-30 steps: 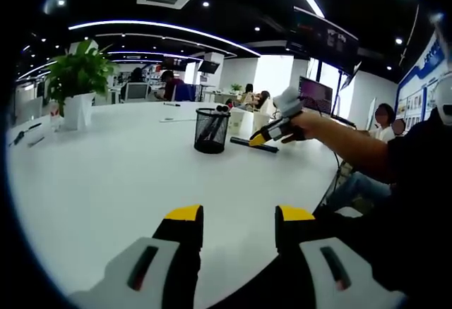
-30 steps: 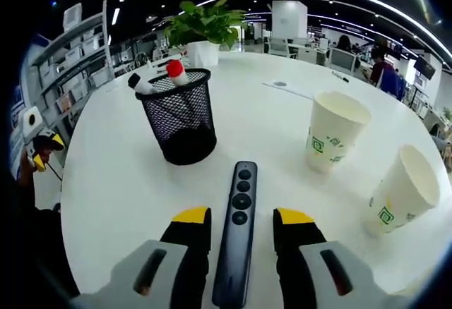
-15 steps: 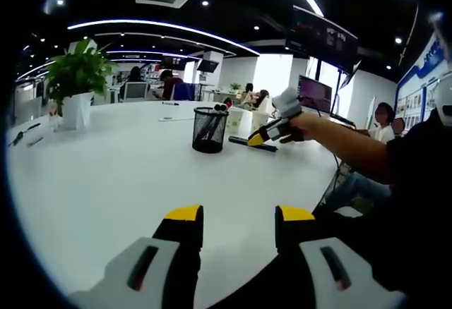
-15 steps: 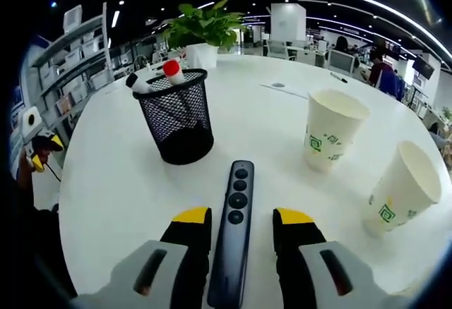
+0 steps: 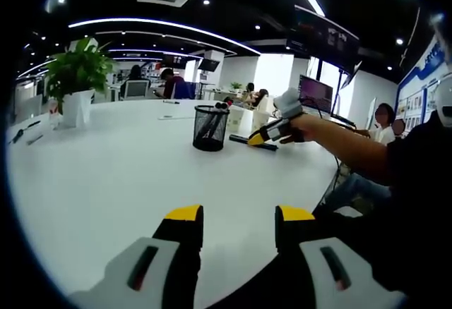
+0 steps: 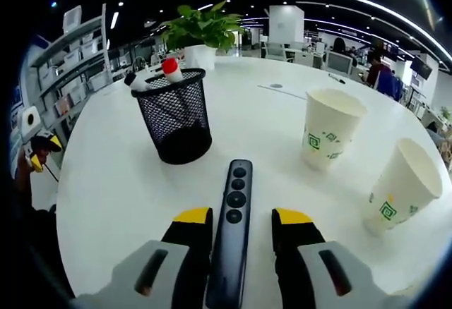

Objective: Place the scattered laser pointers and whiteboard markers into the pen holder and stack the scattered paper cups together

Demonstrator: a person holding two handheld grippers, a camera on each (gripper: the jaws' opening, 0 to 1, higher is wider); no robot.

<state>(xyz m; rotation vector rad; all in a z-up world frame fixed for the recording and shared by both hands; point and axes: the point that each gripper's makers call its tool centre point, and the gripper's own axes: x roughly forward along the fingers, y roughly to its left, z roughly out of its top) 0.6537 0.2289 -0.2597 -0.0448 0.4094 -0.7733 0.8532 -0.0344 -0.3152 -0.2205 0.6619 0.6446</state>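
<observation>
A dark laser pointer [image 6: 233, 235] lies flat on the white table [image 6: 113, 182], between the jaws of my right gripper [image 6: 242, 219]. The jaws stand open on either side of it. Beyond it is a black mesh pen holder [image 6: 174, 117] holding a red-capped marker [image 6: 169, 66] and a black one [image 6: 135, 81]. Two paper cups [image 6: 330, 129] [image 6: 402, 185] stand upright to the right. In the left gripper view, my left gripper [image 5: 240, 216] hangs open over bare table, well short of the pen holder [image 5: 210, 128], the laser pointer [image 5: 253, 143] and the right gripper [image 5: 261, 137].
A potted plant [image 6: 202, 30] stands at the table's far side, also in the left gripper view as a plant [image 5: 76, 76]. Pens [image 5: 21, 136] lie near the table's left edge. People sit at desks behind. A person's arm [image 5: 346, 147] reaches in from the right.
The right gripper has edged slightly forward along the laser pointer. The left gripper view has drawn back a little, so the pen holder looks smaller.
</observation>
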